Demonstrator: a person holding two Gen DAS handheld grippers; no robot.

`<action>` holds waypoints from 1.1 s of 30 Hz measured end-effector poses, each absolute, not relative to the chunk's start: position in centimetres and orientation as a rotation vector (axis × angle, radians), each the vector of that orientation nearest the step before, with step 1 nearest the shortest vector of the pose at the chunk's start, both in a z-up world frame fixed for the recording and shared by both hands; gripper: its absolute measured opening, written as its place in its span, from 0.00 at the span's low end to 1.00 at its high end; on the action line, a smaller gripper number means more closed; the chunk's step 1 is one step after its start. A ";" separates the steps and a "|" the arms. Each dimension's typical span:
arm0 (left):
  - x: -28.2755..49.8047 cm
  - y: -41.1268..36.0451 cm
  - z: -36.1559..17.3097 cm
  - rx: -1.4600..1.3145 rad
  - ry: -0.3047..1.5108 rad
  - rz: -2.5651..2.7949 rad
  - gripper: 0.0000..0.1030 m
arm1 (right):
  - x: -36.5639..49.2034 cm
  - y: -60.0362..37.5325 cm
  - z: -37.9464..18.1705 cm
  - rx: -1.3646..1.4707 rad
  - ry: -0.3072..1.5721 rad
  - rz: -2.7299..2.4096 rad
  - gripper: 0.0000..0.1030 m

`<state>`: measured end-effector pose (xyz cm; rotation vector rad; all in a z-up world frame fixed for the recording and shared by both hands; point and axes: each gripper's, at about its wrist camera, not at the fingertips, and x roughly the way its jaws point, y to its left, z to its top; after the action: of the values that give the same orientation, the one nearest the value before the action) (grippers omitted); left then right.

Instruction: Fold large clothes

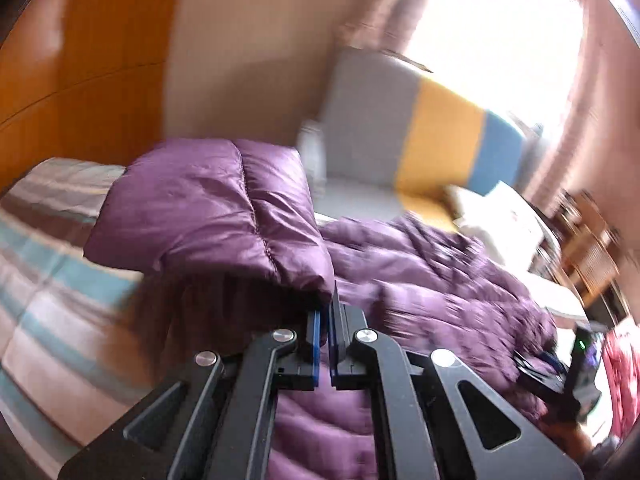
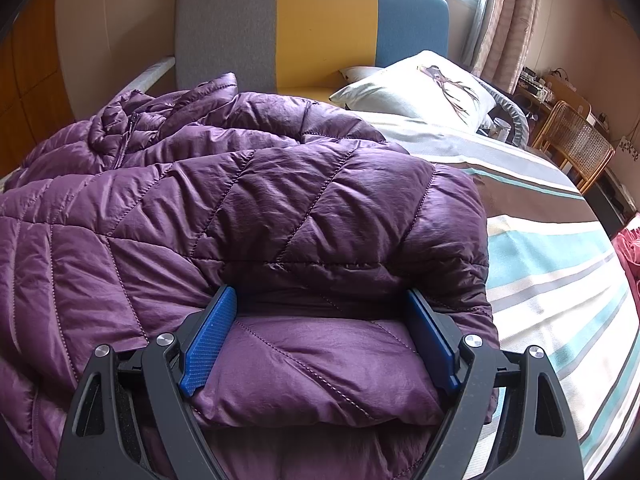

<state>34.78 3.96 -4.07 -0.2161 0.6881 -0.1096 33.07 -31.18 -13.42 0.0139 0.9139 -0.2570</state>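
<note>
On the striped bedspread (image 2: pixel 552 280), a purple quilted jacket (image 2: pixel 240 208) is spread in puffy folds, its collar and zip lying beyond the right gripper's fingertips, toward the grey, yellow and blue headboard (image 2: pixel 320 20). The right gripper (image 2: pixel 322 336) is seen with its jaws standing wide; a folded bulge of the jacket is lodged between the two blue pads (image 2: pixel 208 336), and the cloth is met by both of them, though whether it is squeezed or merely bracketed cannot be told. Beyond the right finger and off to its side, a white pillow (image 2: pixel 420 88) is laid against the headboard, with a cane chair (image 2: pixel 576 144) further out past the bed's edge.

In the left wrist view, much blurred, the left gripper (image 1: pixel 325 320) is shown closed, its blue pads brought nearly together. A thick edge of the jacket (image 1: pixel 208 208) is caught at the fingertips and held up, draped to the left of the fingers above the bedspread (image 1: pixel 48 280). The rest of the garment is seen trailing to the right of the fingers and beneath them. The other gripper (image 1: pixel 556 376) is glimpsed far to the right, on the jacket.
</note>
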 end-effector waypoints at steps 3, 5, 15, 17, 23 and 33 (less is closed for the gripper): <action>34.8 0.1 -4.7 -0.186 0.718 -0.200 0.02 | 33.0 -31.2 -13.5 0.018 0.915 -0.254 0.81; 34.6 -1.8 -5.4 -0.173 0.738 -0.250 0.02 | 33.0 -31.2 -13.5 0.020 0.914 -0.254 0.81; 32.9 -5.2 -7.9 -0.169 0.808 -0.372 0.30 | 33.0 -31.6 -13.6 0.027 0.914 -0.250 0.81; 32.1 -4.6 -8.0 -0.180 0.801 -0.379 0.35 | 33.0 -31.6 -13.6 0.027 0.914 -0.250 0.81; 29.9 -2.1 -7.9 -0.226 0.785 -0.386 0.42 | 32.7 -31.8 -12.6 0.057 0.892 -0.239 0.81; 29.9 -1.6 -9.1 -0.200 0.803 -0.295 0.39 | 30.8 -25.5 -8.6 0.094 0.803 0.060 0.67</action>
<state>29.94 -1.55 -9.10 -0.2002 0.8026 -0.2951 30.79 -25.52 -8.56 0.0937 0.8035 0.0598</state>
